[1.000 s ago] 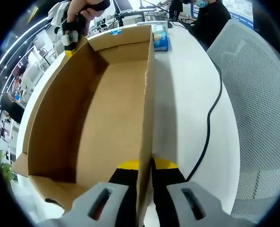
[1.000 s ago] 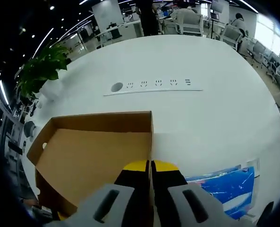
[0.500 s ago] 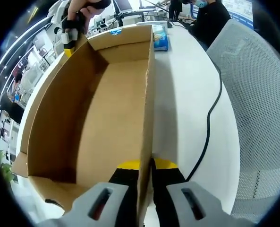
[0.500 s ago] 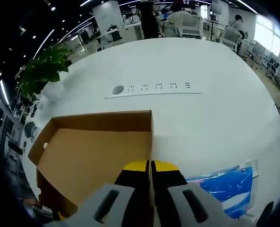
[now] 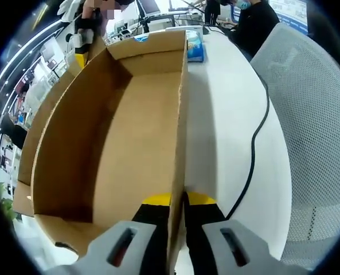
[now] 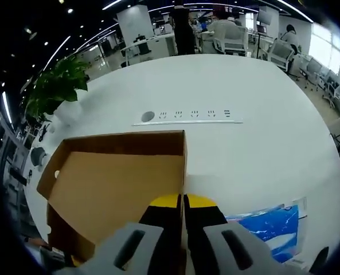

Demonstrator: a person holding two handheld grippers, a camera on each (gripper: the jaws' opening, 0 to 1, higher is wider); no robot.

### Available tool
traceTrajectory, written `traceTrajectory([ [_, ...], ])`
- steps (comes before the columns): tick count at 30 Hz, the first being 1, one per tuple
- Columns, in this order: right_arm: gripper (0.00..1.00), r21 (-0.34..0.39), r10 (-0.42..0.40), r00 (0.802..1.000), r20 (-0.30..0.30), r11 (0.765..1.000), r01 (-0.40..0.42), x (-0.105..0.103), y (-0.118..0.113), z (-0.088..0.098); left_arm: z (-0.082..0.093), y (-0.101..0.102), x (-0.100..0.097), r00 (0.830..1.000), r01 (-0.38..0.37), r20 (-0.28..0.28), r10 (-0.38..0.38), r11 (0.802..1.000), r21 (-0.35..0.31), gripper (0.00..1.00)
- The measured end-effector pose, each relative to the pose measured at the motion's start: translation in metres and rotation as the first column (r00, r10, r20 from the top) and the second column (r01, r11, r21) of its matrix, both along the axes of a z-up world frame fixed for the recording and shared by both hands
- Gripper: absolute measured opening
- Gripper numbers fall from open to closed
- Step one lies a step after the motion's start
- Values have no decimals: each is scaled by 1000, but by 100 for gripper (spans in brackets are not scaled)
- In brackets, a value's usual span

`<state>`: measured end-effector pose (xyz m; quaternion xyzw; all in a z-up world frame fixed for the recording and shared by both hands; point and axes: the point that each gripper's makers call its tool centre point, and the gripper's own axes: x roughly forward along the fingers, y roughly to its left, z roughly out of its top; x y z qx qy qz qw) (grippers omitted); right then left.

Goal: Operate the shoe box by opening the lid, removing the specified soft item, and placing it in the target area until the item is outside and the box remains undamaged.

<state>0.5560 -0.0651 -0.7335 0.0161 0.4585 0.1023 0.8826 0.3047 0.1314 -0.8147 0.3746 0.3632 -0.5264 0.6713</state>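
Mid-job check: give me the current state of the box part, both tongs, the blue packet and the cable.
cardboard box part: open side up, nothing visible inside, walls intact.
left tongs: shut on the cardboard box part's wall.
right tongs: shut on its wall too.
blue packet: lying flat on the white table, outside the box part.
black cable: loose on the table.

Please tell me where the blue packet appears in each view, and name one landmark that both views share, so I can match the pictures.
Left gripper view: the blue packet lies on the white table, near the top, just beyond the far end of the cardboard box.
Right gripper view: the blue packet lies at lower right, beside the jaws.
Shared landmark: the cardboard box, whose wall each gripper clamps.
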Motion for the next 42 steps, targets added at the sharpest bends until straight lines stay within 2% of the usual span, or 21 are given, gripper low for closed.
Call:
traceTrajectory([
  [3,0,5,0,1000,13,1000,0,1,0,5,0,0,0,1000,1,1,-1,1000,0,6],
  [4,0,8,-1,1000,21,1000,1,-14,3,13,0,0,0,1000,1,1,-1,1000,0,6],
  [6,0,9,2,999,32,1000,-2,-25,6,22,0,0,0,1000,1,3,-1,1000,0,6],
  [15,0,11,18,997,69,1000,-18,-45,10,45,0,0,-1,1000,4,2,-4,1000,0,6],
  [25,0,-81,117,985,126,991,-108,-37,9,55,0,1,0,1000,6,2,-6,1000,-1,5],
  [34,0,-78,115,982,149,991,-104,-43,7,66,0,1,0,1000,6,4,-6,1000,0,5],
  [42,0,-49,110,985,130,993,-104,-53,4,72,-1,1,1,1000,9,3,-9,1000,-1,5],
])
